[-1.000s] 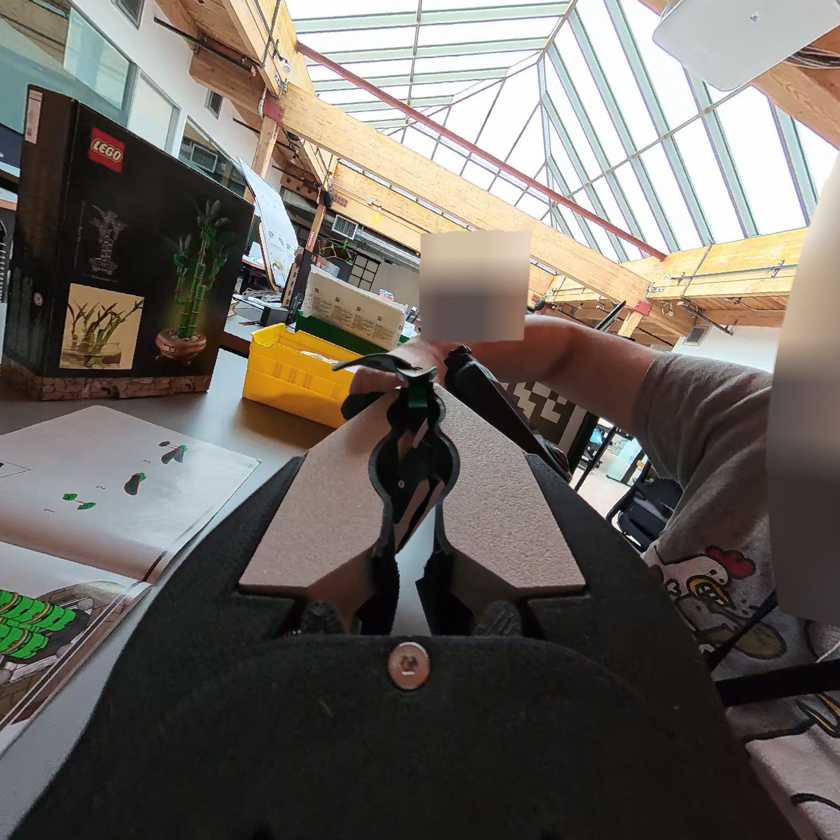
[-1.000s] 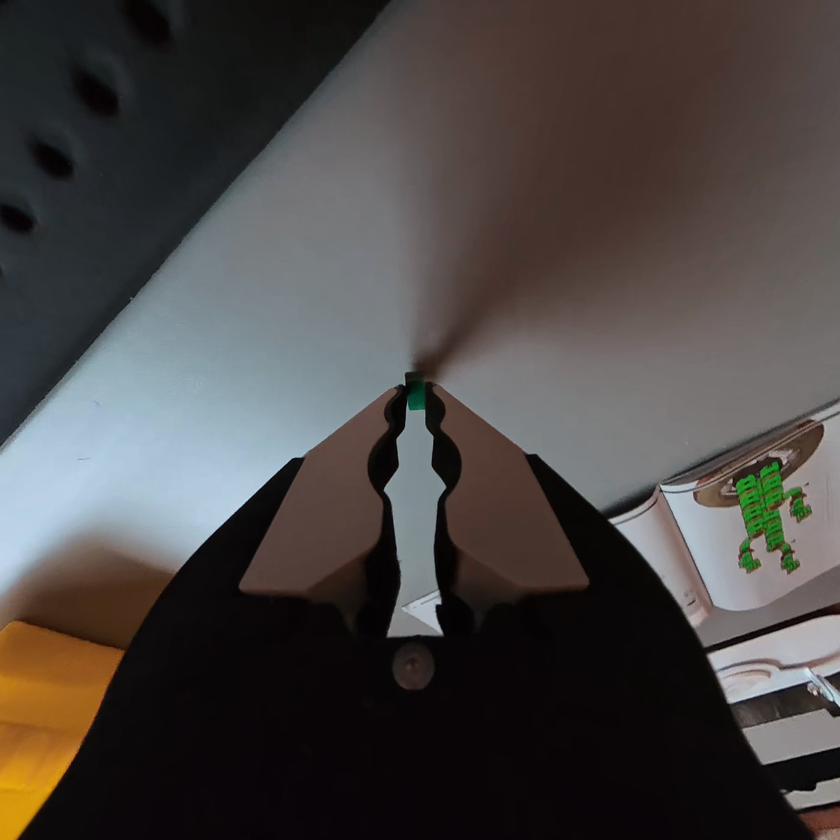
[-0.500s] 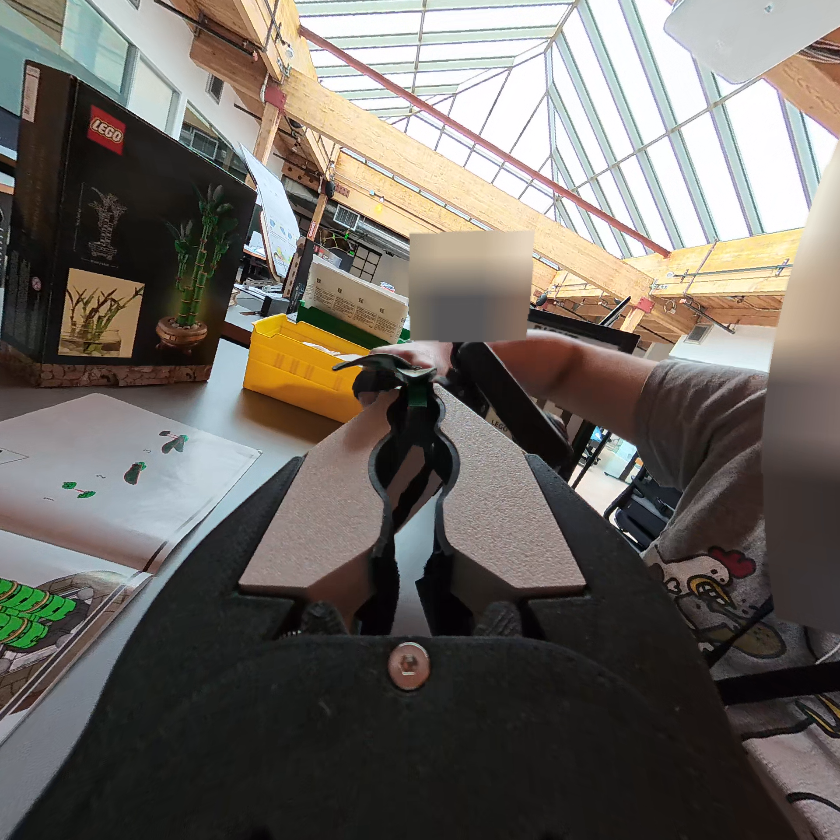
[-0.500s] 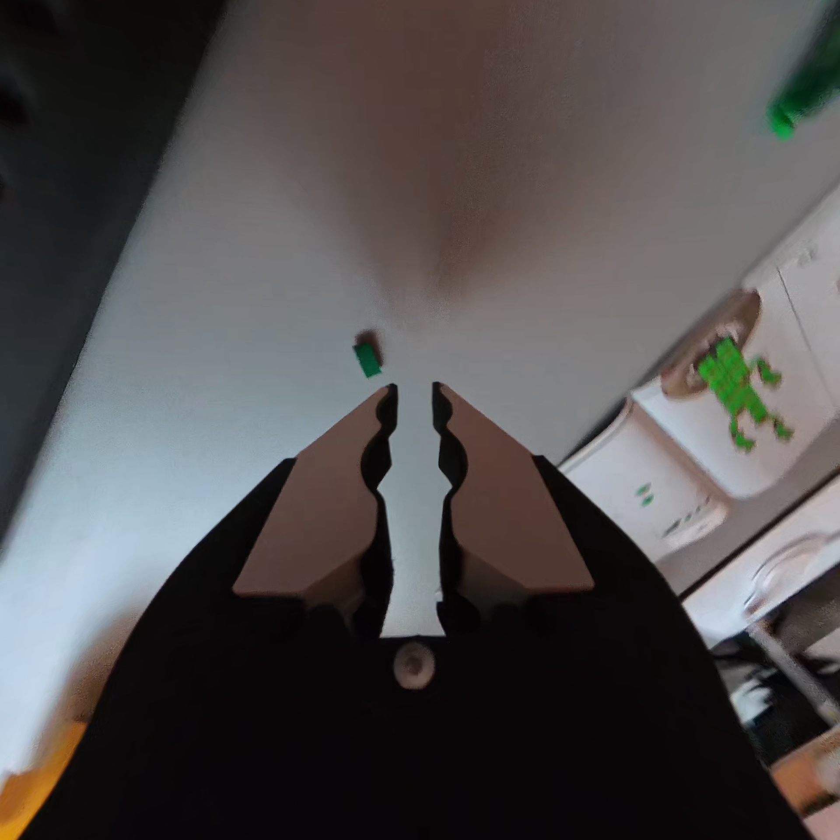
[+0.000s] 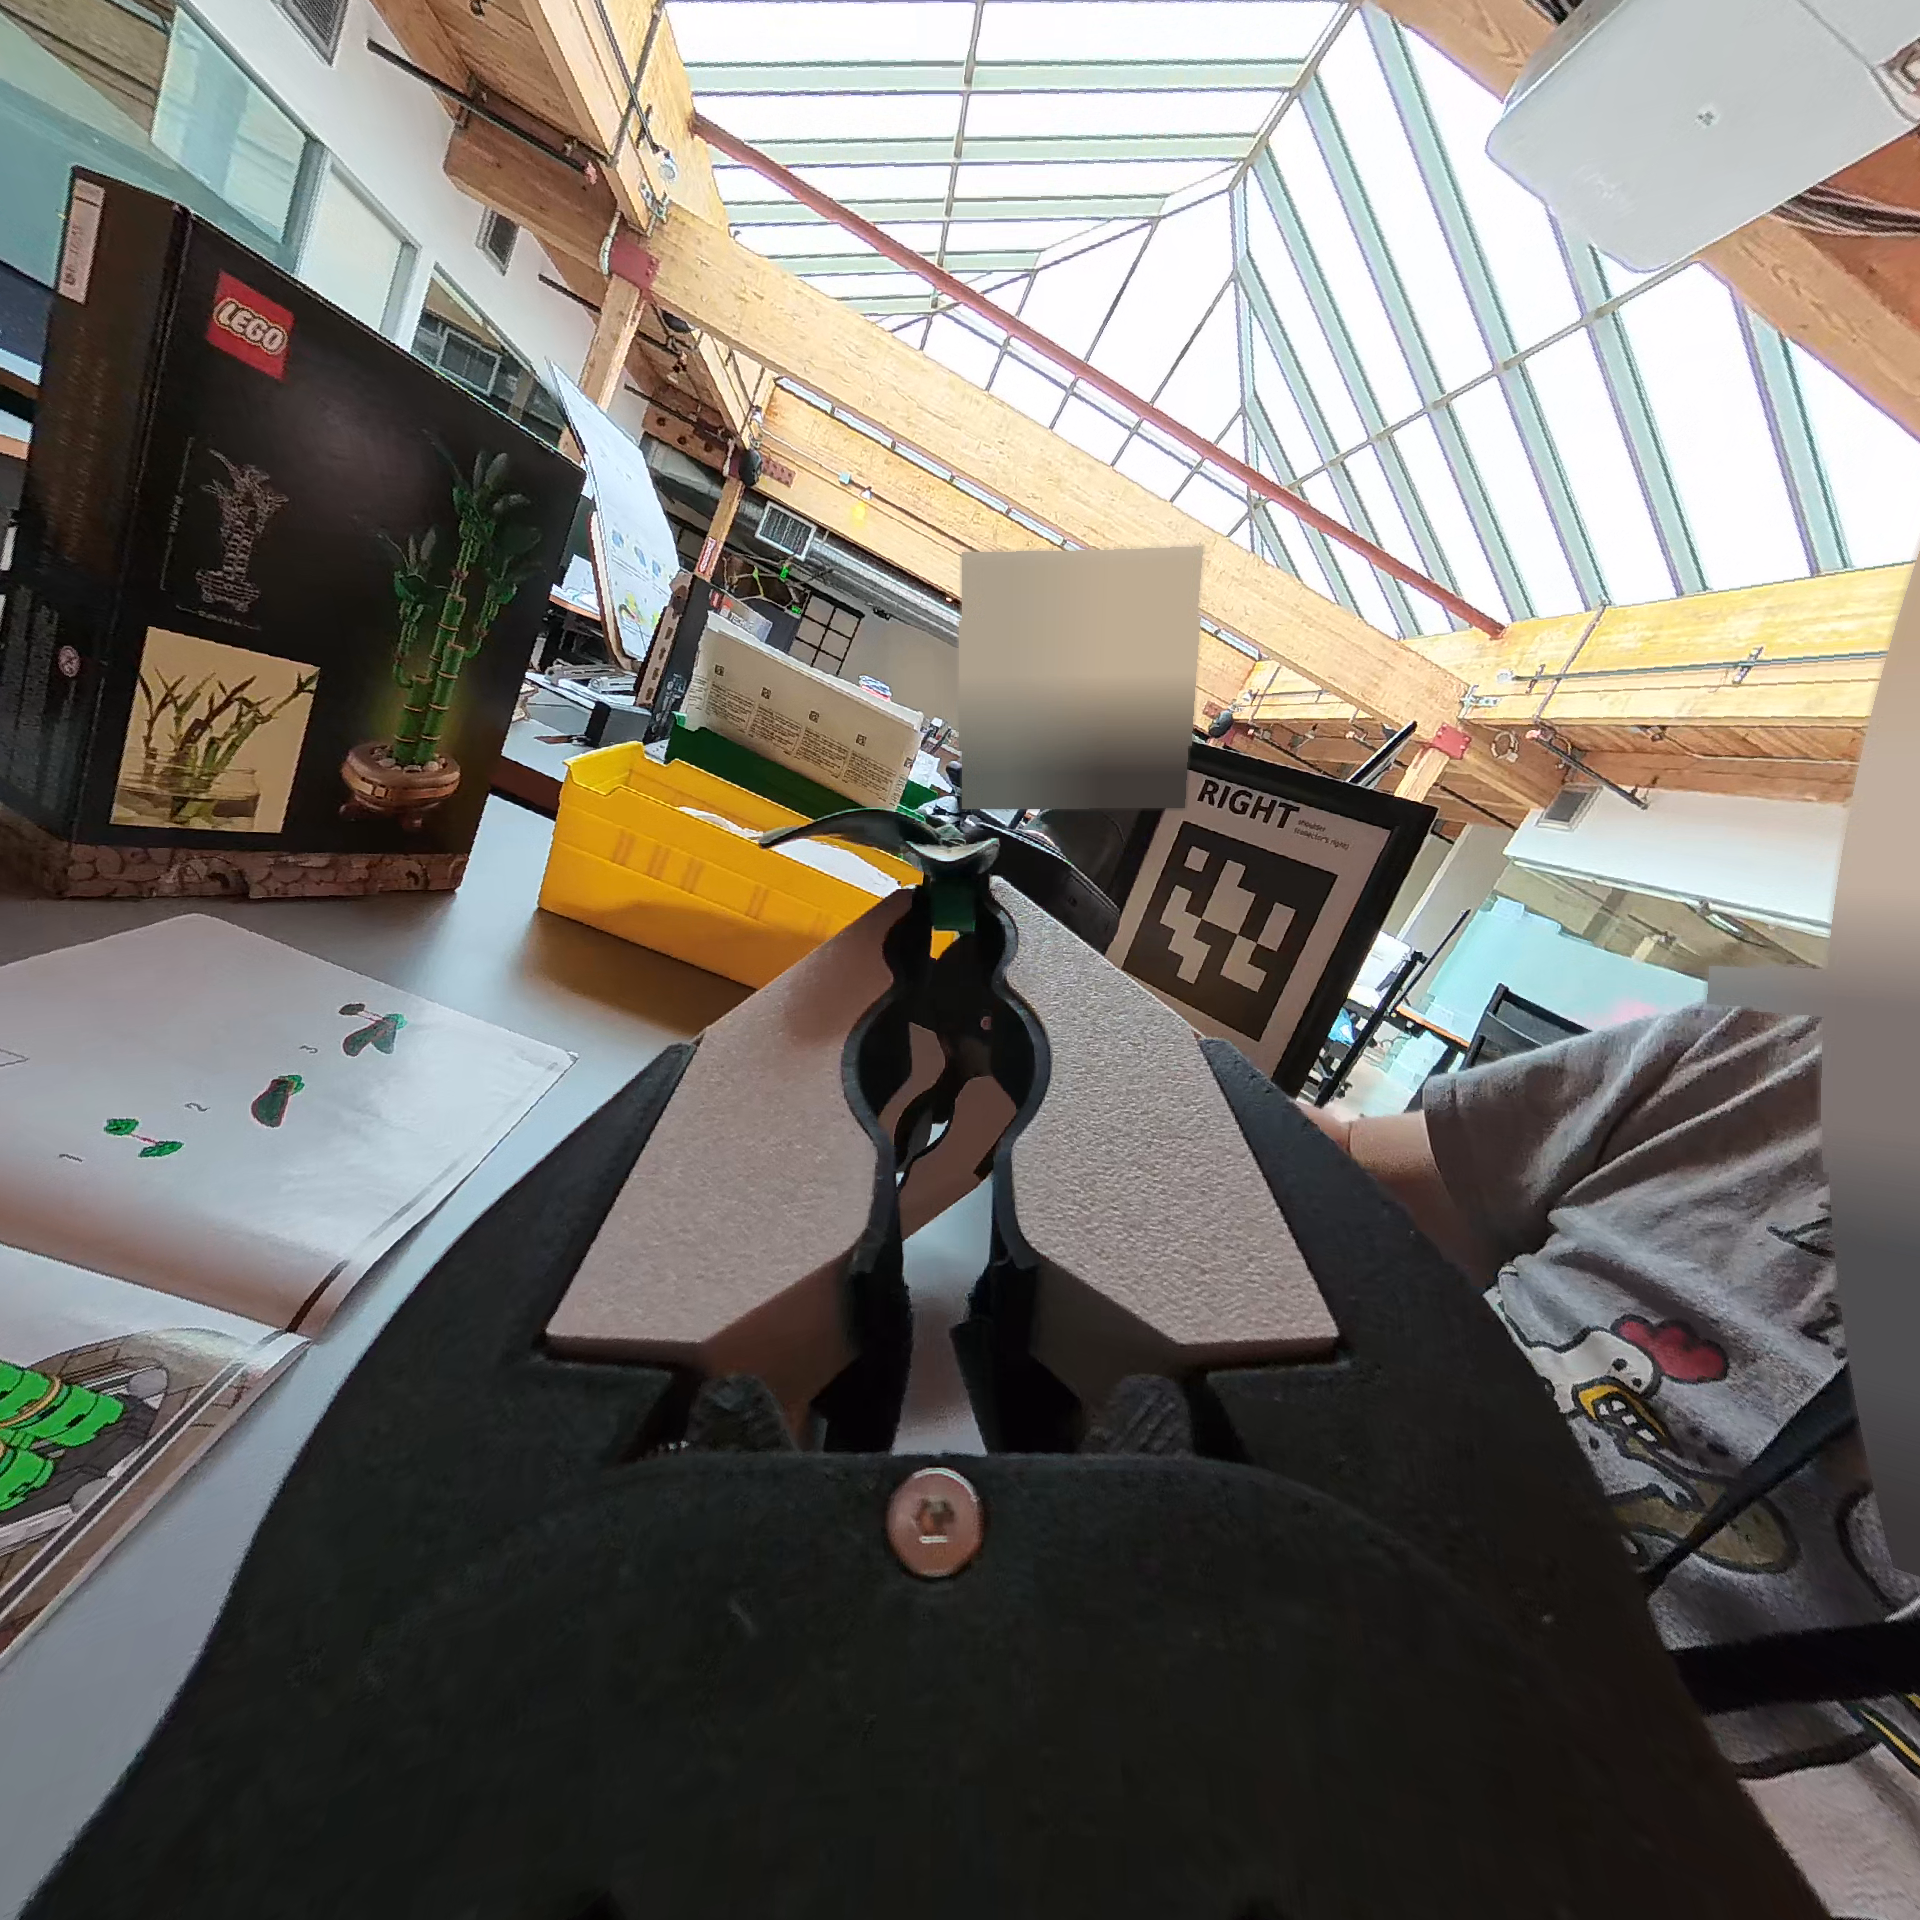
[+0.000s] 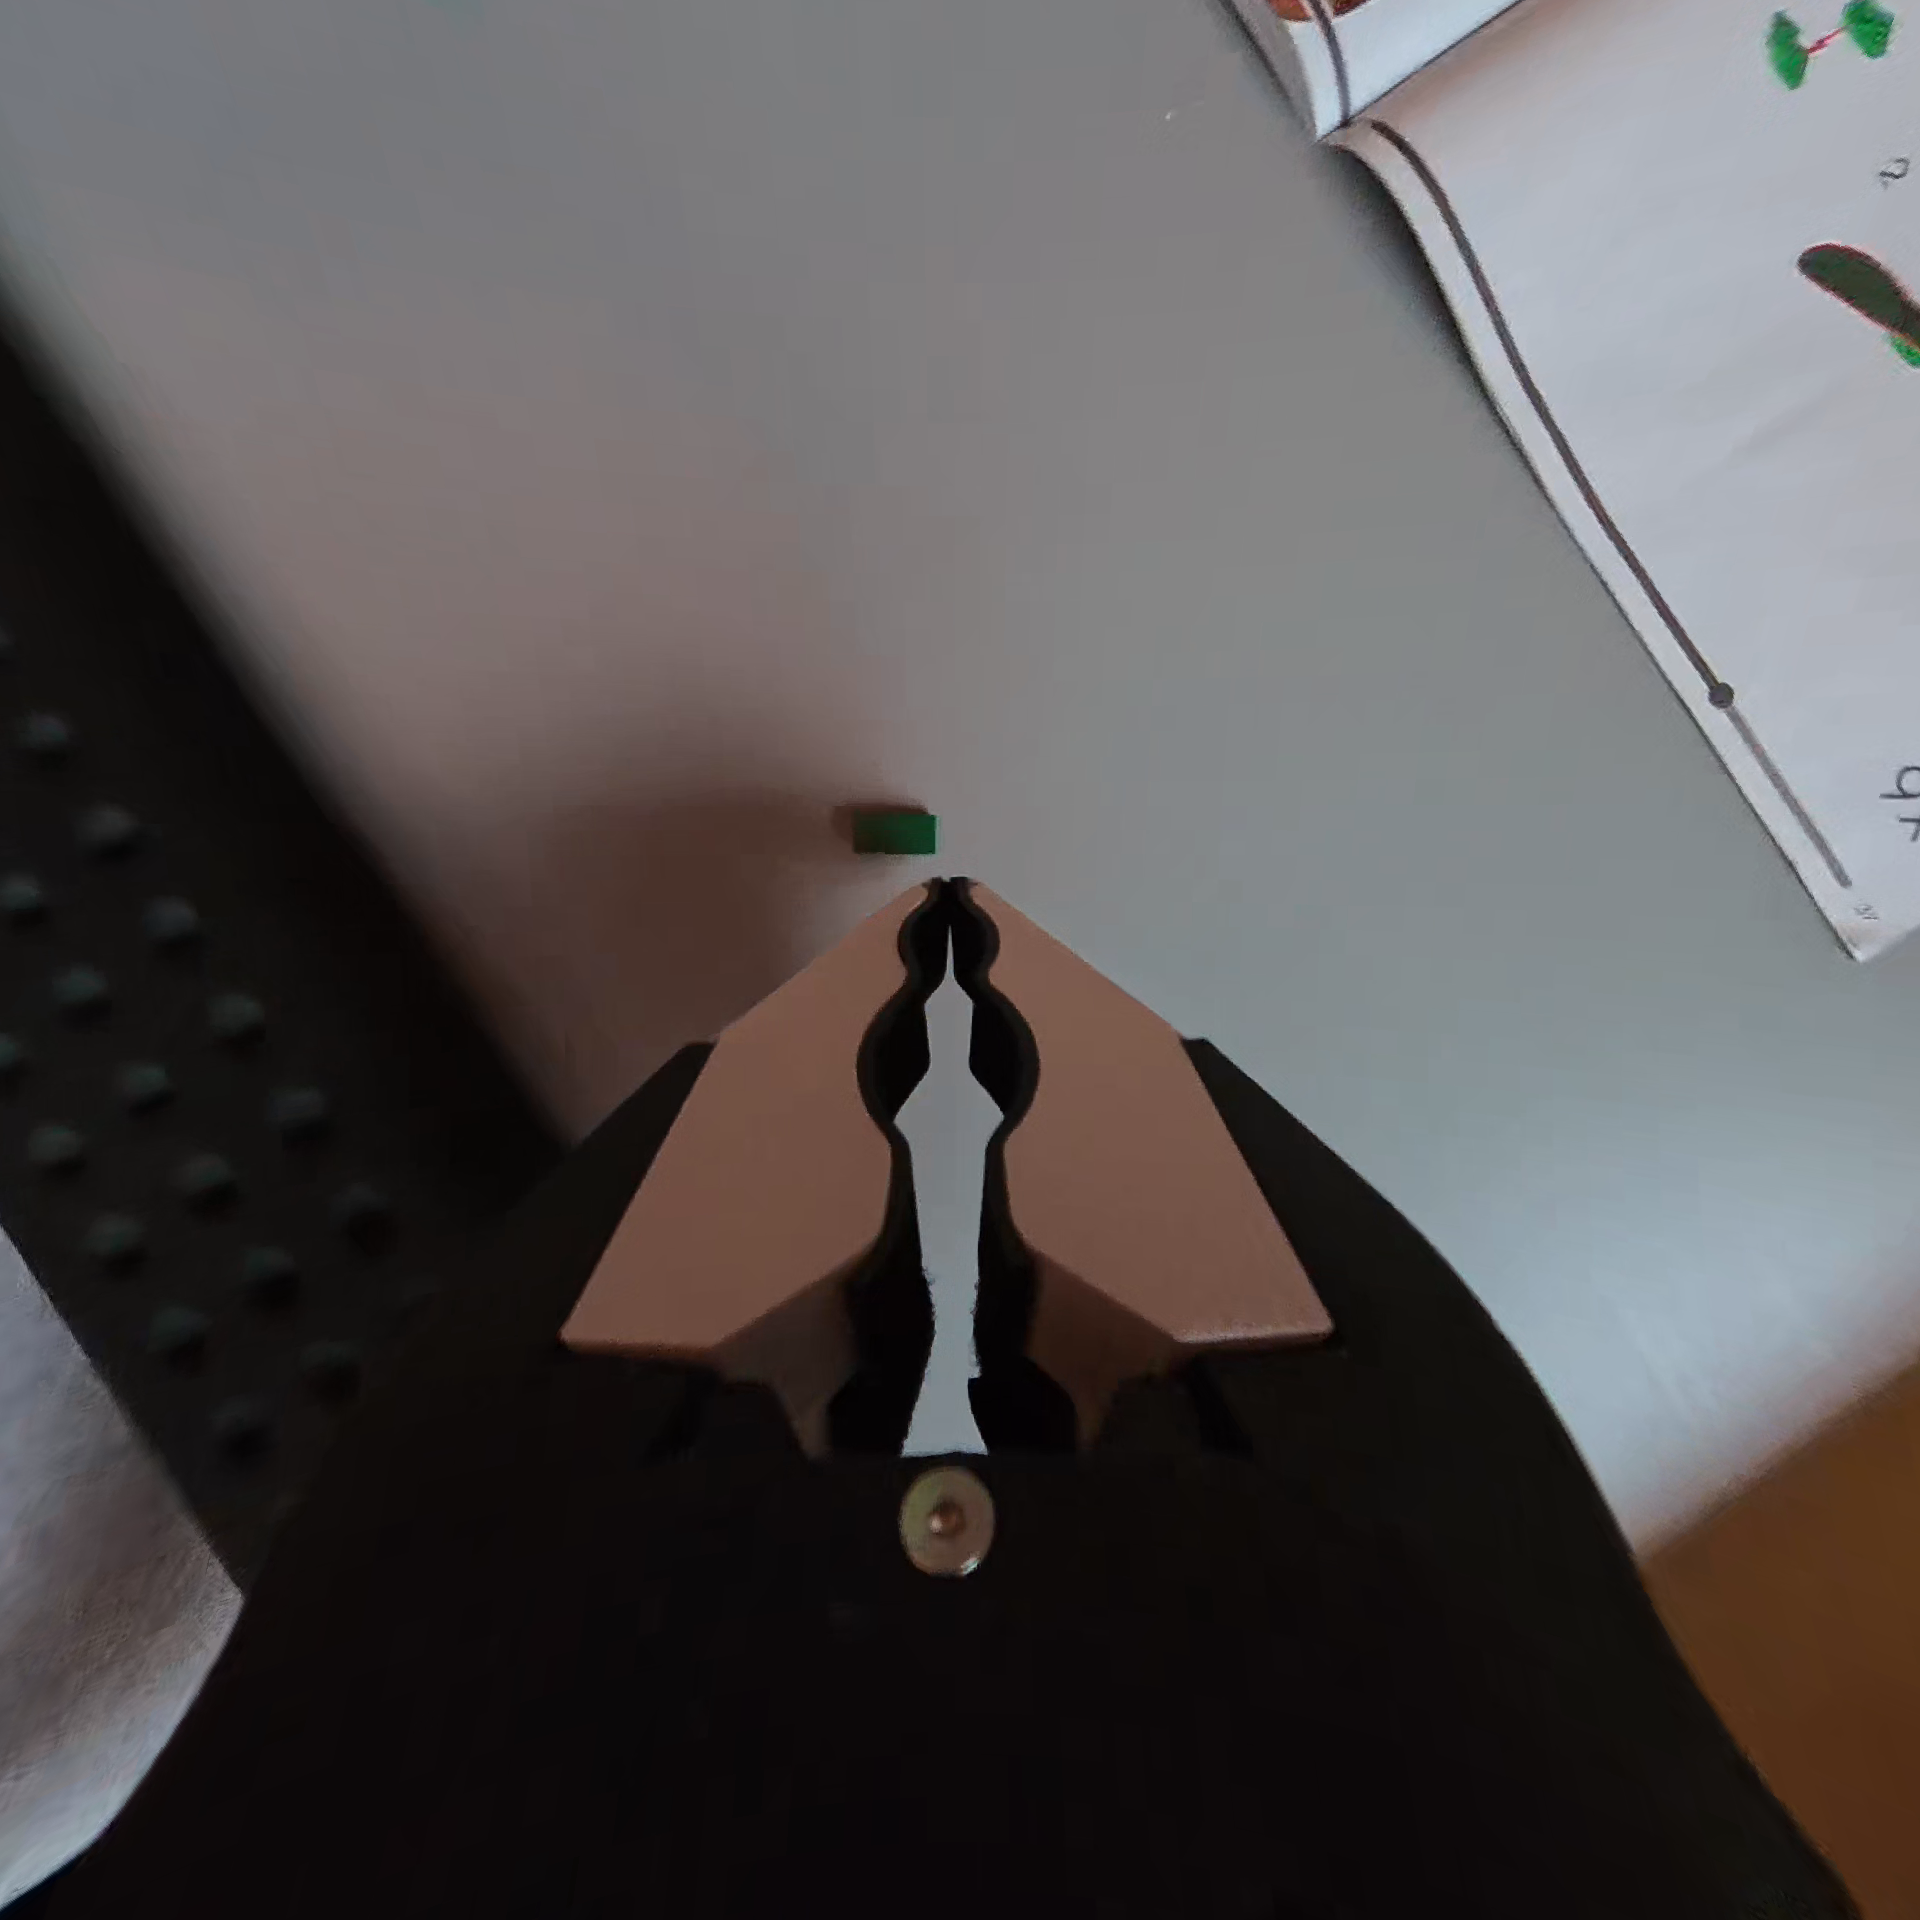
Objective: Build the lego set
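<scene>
Desk: I see grey desk point(image 6: 1143, 468), small green brick point(image 6: 895, 832) lying loose, blurred.
Room: glass roof point(image 5: 1039, 208).
Left hand-held gripper point(image 5: 948, 904): pinching leaf piece point(image 5: 940, 847).
Right hand-held gripper point(image 6: 951, 885): pressed together, empty.

Daylight pours through the skylight point(image 5: 1039, 208), bright and sharp with bent edges; the right wrist view is dimmer, softly blurred, shadow on the table point(image 6: 727, 416).

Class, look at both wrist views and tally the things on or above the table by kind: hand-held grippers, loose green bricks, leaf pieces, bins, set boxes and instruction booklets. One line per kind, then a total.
Hand-held grippers: 2 (left, right)
Loose green brick: 1
Leaf piece: 1
Yellow bin: 1
Green bin: 1
Set box: 1
Instruction booklet: 1
Total: 8
</scene>
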Demonstrator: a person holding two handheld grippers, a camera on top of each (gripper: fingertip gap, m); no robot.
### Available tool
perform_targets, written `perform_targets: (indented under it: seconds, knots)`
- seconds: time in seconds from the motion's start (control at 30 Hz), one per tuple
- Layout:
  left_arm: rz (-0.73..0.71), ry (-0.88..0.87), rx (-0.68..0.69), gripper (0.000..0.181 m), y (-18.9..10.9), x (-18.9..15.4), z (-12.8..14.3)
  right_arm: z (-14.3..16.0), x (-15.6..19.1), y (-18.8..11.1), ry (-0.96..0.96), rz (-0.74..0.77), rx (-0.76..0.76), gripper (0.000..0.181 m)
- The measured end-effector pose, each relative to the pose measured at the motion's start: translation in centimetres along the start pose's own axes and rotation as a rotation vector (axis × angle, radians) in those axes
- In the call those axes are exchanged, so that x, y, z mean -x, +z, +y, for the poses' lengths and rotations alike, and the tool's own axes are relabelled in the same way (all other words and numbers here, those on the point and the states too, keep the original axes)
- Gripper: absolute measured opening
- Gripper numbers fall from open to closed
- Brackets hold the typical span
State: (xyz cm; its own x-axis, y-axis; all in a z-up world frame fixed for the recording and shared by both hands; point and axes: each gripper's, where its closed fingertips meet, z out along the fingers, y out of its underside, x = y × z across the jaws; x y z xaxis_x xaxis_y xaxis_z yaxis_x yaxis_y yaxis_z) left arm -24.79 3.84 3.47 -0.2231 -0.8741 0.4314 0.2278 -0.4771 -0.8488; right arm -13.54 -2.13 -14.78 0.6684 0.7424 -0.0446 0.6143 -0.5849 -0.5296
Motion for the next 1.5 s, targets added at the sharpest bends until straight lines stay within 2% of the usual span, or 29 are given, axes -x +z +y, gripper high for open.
perform_targets:
  seconds: [0.47,0.83,1.0,1.1,1.17,1.27,1.4,1.5]
  knots:
    - [0.002,0.005,0.001,0.005,0.1,-0.3,0.0,-0.2,0.3,1.6,0.027,-0.016,-0.042,0.000]
    - [0.012,0.017,-0.004,0.005,0.1,-0.8,-0.3,-1.8,1.5,2.7,-0.100,-0.060,-0.028,0.000]
    - [0.011,0.023,-0.005,0.005,0.1,-0.9,-0.4,-2.3,1.2,2.6,-0.133,-0.028,-0.047,0.000]
    - [0.006,0.030,-0.002,0.005,0.1,-0.9,-0.4,-4.0,1.6,0.7,-0.091,0.002,-0.200,0.007]
    - [0.005,0.029,-0.002,0.005,0.1,-0.9,-0.4,-4.0,2.1,-0.2,-0.045,0.014,-0.244,0.012]
    - [0.006,0.023,0.004,0.005,0.2,-0.8,-0.2,-2.2,2.4,0.5,-0.002,0.040,-0.168,0.018]
    - [-0.002,0.025,0.018,0.005,0.3,-0.7,0.1,-2.2,1.7,0.7,0.041,0.104,-0.170,0.019]
    - [-0.020,0.033,0.033,0.005,0.4,-0.5,0.3,-2.1,2.0,1.2,0.062,0.096,-0.145,0.019]
